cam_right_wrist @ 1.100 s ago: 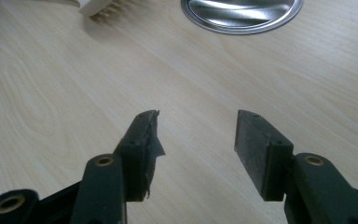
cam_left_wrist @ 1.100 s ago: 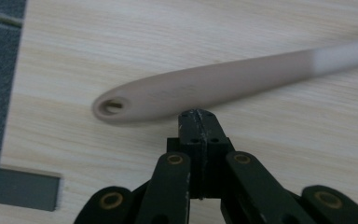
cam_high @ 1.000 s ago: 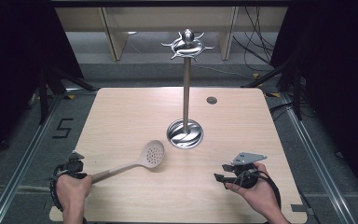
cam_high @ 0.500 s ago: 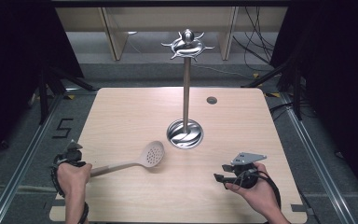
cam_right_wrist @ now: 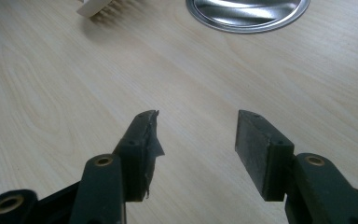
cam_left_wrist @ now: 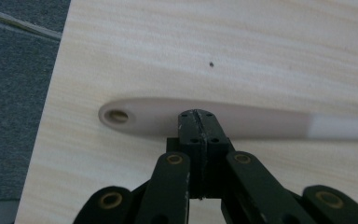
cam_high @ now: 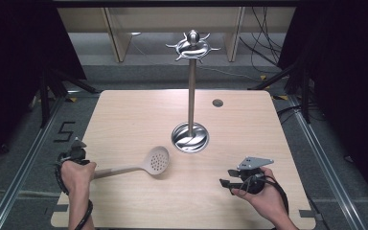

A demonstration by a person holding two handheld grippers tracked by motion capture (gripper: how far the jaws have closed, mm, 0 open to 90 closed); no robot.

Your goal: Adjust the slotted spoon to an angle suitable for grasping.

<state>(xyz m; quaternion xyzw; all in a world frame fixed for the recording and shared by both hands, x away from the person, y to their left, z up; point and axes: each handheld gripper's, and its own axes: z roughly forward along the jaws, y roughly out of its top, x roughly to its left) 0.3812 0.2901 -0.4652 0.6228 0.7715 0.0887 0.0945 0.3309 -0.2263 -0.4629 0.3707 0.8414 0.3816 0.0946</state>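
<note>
- Gripping the handle of the slotted spoon (cam_left_wrist: 242,121), the left gripper (cam_left_wrist: 197,122) has its jaws pressed together over it; in the high view this gripper (cam_high: 74,155) sits at the table's 8 o'clock edge.
- The spoon's perforated bowl (cam_high: 156,160) lies toward 6 o'clock of the utensil stand (cam_high: 190,86).
- The right gripper (cam_right_wrist: 193,140), jaws spread wide with nothing between them, rests at 5 o'clock.
- The light wood table (cam_high: 124,115) carries a small round grommet (cam_high: 217,102) at 1 o'clock.
- Around it: grey carpet floor (cam_high: 24,143), metal rails (cam_high: 333,172), cables (cam_high: 263,48) and wooden shelving legs (cam_high: 115,33) at 12 o'clock.
</note>
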